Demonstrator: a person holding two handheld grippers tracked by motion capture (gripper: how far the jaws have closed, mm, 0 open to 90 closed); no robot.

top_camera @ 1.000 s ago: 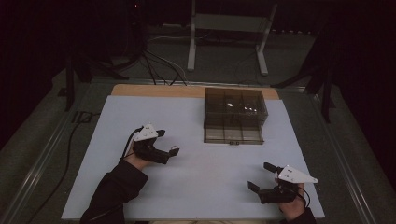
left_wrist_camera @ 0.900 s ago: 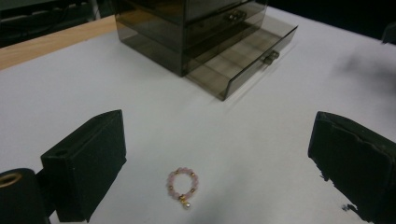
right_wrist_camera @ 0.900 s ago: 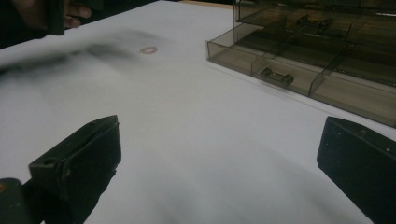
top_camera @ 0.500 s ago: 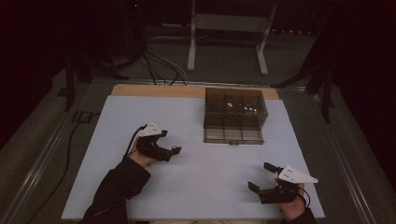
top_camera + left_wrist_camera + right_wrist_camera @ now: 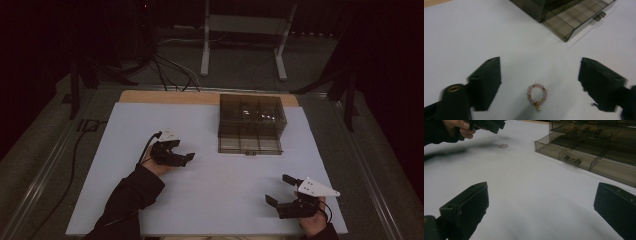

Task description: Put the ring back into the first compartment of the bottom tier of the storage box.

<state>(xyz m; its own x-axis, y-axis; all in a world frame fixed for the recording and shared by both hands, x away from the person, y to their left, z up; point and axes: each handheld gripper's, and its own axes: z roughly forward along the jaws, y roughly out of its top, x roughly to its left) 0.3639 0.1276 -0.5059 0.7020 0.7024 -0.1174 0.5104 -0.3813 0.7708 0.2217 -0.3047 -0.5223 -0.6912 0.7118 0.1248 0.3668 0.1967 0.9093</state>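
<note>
Small pink bead ring (image 5: 537,96) with gold spacers and a pearl drop is seen lying flat on the white worktop (image 5: 210,200), in its left half, about midway between front and back edges. It sits between the two jaws of the left tongs (image 5: 537,85), nearer the camera end, touched by neither pad. Left tongs (image 5: 186,158) are open over it, jaws having just been closing, ring not yet gripped. No long axis is offered by the ring except the drop, which points back toward the tongs body. Left hand is judged far nearer; a straight drop and squeeze is what the pick turns on. Right tongs (image 5: 279,190) are held open and empty near the front right corner, well apart from the ring (image 5: 503,145). Smoked clear drawer box (image 5: 251,123) stands toward the back edge, right of centre, one drawer pulled out, with small items inside too dark to tell. Nothing lies between ring and box
</note>
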